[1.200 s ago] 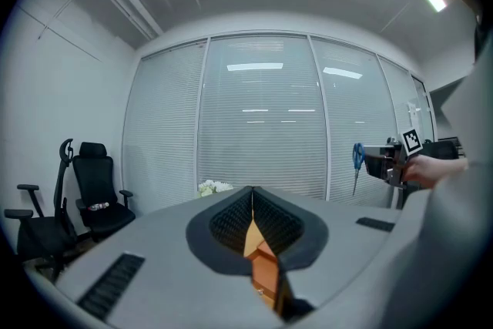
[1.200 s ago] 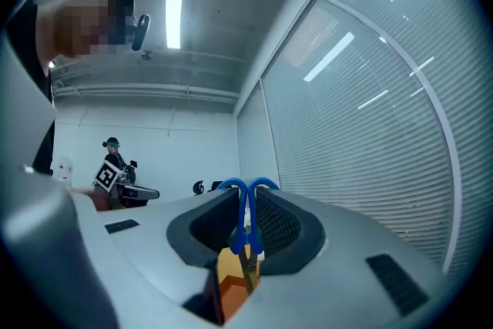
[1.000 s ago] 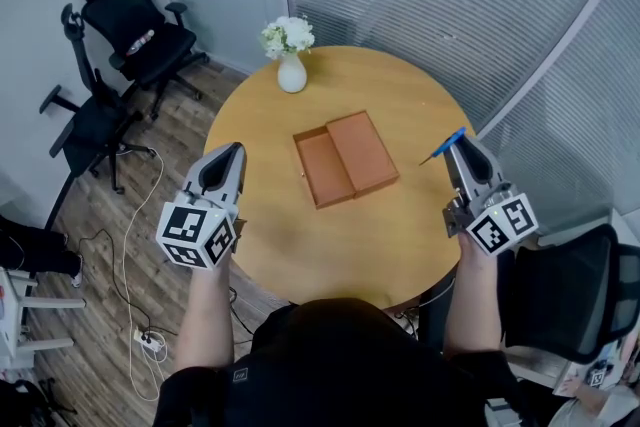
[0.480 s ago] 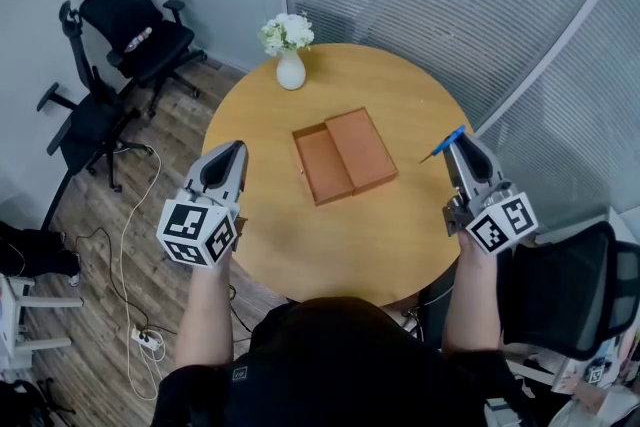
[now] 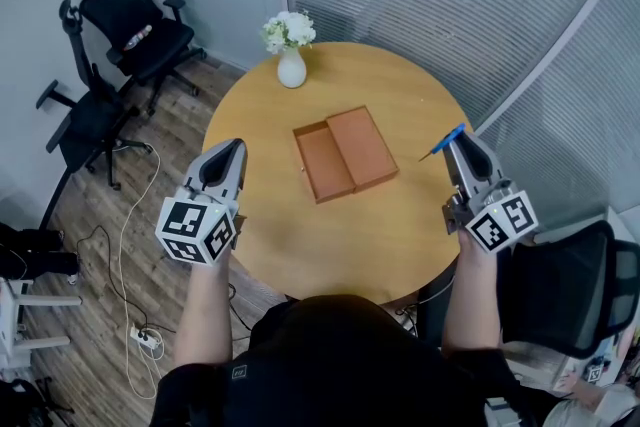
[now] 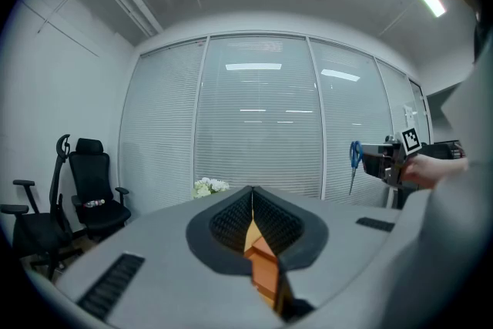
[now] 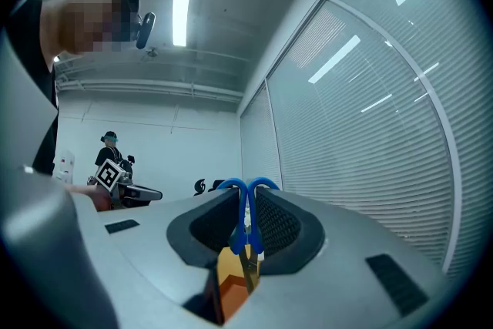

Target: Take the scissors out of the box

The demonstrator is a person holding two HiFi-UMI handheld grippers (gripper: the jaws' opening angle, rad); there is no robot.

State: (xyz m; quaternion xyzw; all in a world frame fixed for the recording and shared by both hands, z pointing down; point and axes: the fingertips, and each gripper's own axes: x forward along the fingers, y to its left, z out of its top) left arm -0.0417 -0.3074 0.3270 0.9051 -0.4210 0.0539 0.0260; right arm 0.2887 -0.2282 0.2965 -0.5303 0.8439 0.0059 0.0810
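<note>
Left tongs [image 5: 232, 147]: were held with the jaws brought together and nothing gripped between them; only a thin slit was left at their base, through which orange was seen.
Right tongs [image 5: 459, 141]: were clamped on the scissors [image 7: 245, 221], the blue handles being pinched between the two jaws and the handle loops showing at the jaw tips.
Scissors: were carried clear of the box [image 5: 345, 155], up in the right tongs, well apart from the left tongs; from the left gripper view they were seen hanging with the blue handle uppermost and the blade pointed down.
Box: was left open on the round tabletop [image 5: 330, 245], its two orange halves laid side by side, ahead of both tongs and between them.
Vase [image 5: 291, 72]: was stood upright with white flowers beyond the box, farther from both tongs, nearer the left tongs' side.
Office chairs [image 5: 130, 25]: were placed on the floor, beyond and outward of the left tongs.
</note>
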